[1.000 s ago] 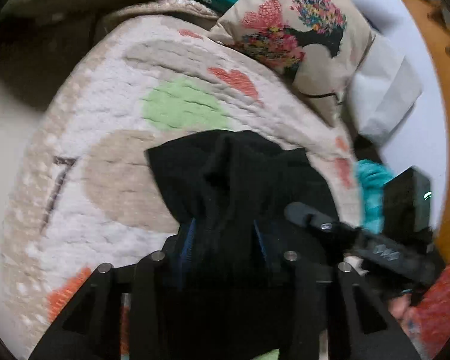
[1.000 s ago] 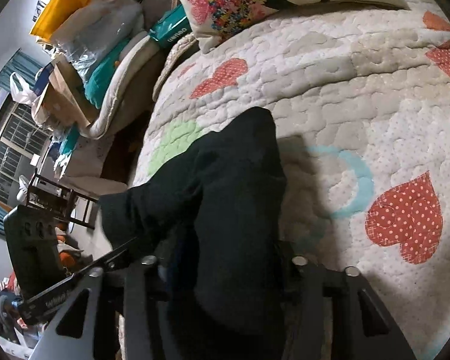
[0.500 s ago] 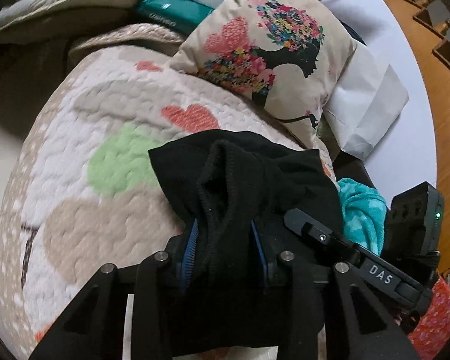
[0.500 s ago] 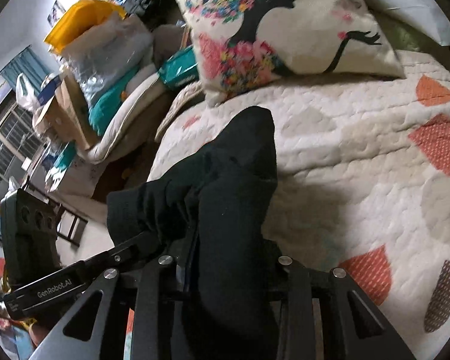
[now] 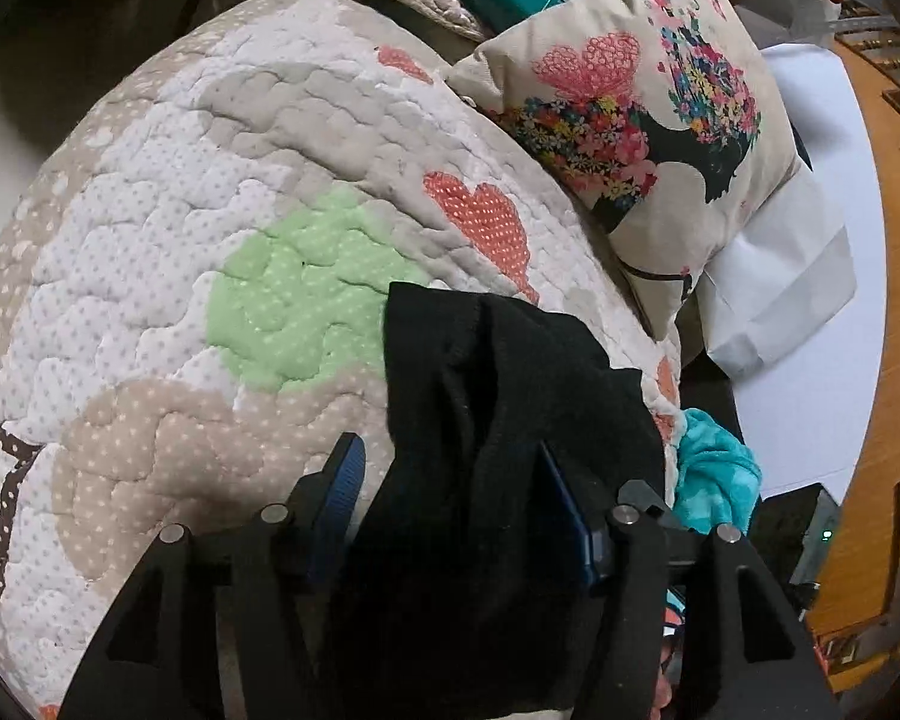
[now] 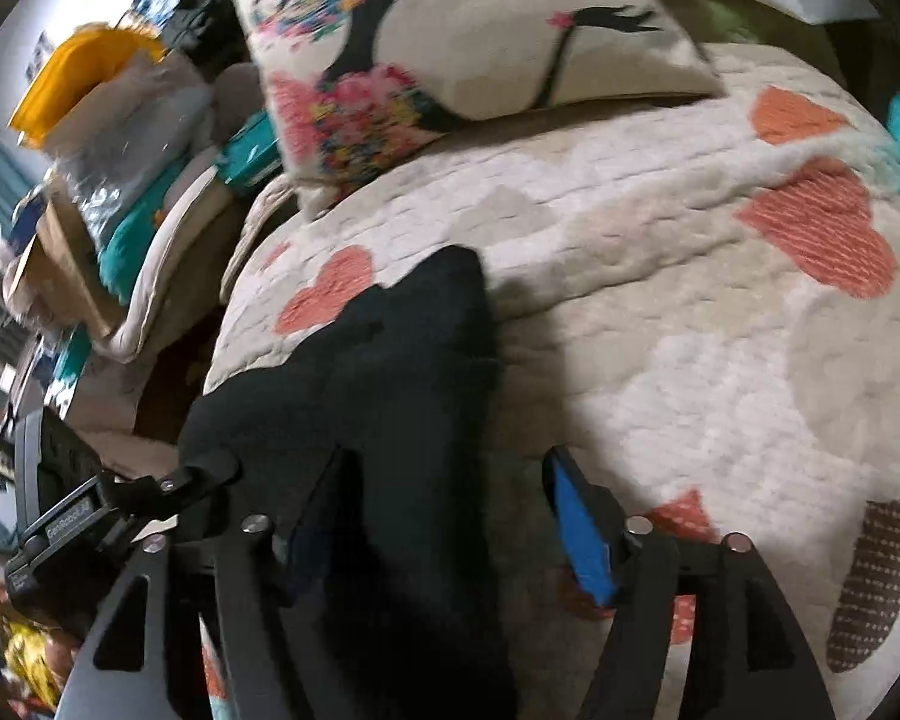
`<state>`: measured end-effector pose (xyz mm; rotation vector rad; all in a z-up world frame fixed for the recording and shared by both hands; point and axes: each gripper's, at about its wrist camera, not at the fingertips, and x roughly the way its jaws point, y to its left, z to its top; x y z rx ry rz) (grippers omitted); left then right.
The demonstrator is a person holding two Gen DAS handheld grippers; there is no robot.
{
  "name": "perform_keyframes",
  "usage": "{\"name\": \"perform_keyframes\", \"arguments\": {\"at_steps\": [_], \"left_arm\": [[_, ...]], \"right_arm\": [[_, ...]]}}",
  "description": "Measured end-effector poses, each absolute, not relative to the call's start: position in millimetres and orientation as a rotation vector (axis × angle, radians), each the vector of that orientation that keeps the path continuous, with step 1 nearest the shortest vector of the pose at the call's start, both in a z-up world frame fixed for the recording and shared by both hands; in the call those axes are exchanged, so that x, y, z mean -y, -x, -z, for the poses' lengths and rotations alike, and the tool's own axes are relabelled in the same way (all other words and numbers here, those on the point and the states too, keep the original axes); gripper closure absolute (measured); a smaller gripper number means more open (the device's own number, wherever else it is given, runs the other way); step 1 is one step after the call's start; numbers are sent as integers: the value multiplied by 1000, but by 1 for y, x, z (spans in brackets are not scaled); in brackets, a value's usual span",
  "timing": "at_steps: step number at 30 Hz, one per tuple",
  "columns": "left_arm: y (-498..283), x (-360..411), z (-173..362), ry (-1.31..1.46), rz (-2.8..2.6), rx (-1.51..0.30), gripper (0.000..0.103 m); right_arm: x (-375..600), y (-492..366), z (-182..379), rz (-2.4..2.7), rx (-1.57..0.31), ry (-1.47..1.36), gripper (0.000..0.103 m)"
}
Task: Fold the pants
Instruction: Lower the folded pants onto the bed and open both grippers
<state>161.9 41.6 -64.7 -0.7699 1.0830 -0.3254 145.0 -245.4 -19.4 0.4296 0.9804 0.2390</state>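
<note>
The black pants (image 5: 498, 420) lie bunched on the quilted bedspread (image 5: 180, 240), running between the fingers of both grippers. My left gripper (image 5: 450, 480) is open, its blue pads spread wide with the cloth lying loose between them. My right gripper (image 6: 444, 492) is open too; the pants (image 6: 414, 372) drape over its left finger and a gap shows beside the right pad (image 6: 576, 528). The left gripper's body shows at the lower left of the right wrist view (image 6: 108, 510).
A floral cushion (image 5: 648, 102) leans at the head of the bed, with a white pillow (image 5: 780, 276) behind it. A teal cloth (image 5: 714, 474) lies at the bed's right edge. Bags and boxes (image 6: 90, 138) pile up left of the bed.
Both grippers have opened and let go of the pants, which now rest on the quilt. Both cameras have dropped closer to the bed.
</note>
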Motion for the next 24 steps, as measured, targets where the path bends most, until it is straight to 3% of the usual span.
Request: {"name": "perform_keyframes", "arguments": {"at_steps": [15,20,24], "left_arm": [[-126,-101,52,887,186,-1079,42],[-95,-91,40,702,129,-1074,42],[-50,-59,5,394,55,-941,42]], "right_arm": [[257,-78,-9,-174,-960,-389,31],[243,-39,-8,-178,-974,-339,30],[230,-5,-6,-200,-987,-306,30]]}}
